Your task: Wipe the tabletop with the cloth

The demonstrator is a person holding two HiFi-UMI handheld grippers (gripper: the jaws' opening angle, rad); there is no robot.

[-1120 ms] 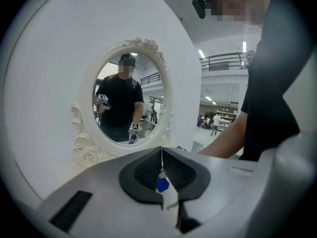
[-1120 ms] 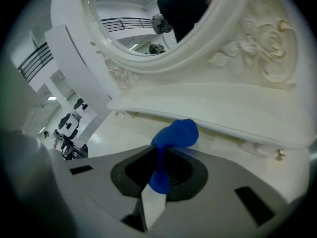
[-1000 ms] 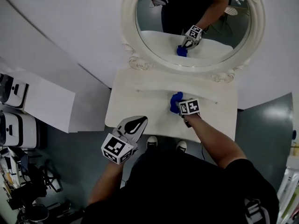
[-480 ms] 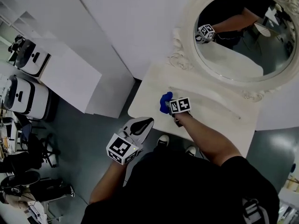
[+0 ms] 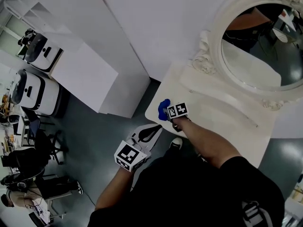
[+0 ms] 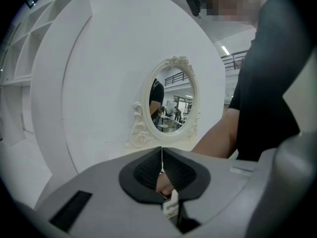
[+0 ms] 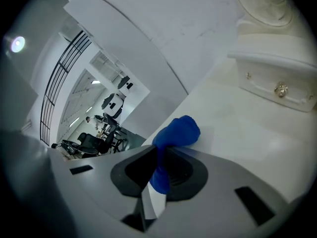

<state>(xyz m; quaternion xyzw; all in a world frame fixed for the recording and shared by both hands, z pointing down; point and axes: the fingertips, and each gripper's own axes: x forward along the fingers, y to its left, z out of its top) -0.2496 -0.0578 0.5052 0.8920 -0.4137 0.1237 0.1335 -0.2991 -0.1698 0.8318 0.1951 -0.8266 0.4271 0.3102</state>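
A blue cloth point(image 5: 164, 116) lies bunched on the white tabletop point(image 5: 208, 117) near its left corner. My right gripper point(image 5: 169, 115) is shut on the cloth and presses it to the surface. In the right gripper view the blue cloth point(image 7: 174, 135) bulges out past the closed jaws onto the white tabletop point(image 7: 237, 128). My left gripper point(image 5: 147, 132) hangs off the table, below its front edge, with jaws shut and nothing between them. In the left gripper view its jaws point(image 6: 162, 158) meet in a thin line and point toward the mirror.
An oval mirror point(image 5: 260, 56) in an ornate white frame stands at the back of the table. A small drawer with a knob point(image 7: 281, 89) sits under it. A white cabinet point(image 5: 85, 74) stands left of the table. White machines point(image 5: 33, 79) and chairs point(image 5: 28, 160) crowd the far left floor.
My right gripper has dragged the cloth leftward across the tabletop to the left corner. The head view swung left, so the mirror shifted right. My left gripper stayed low beside the body.
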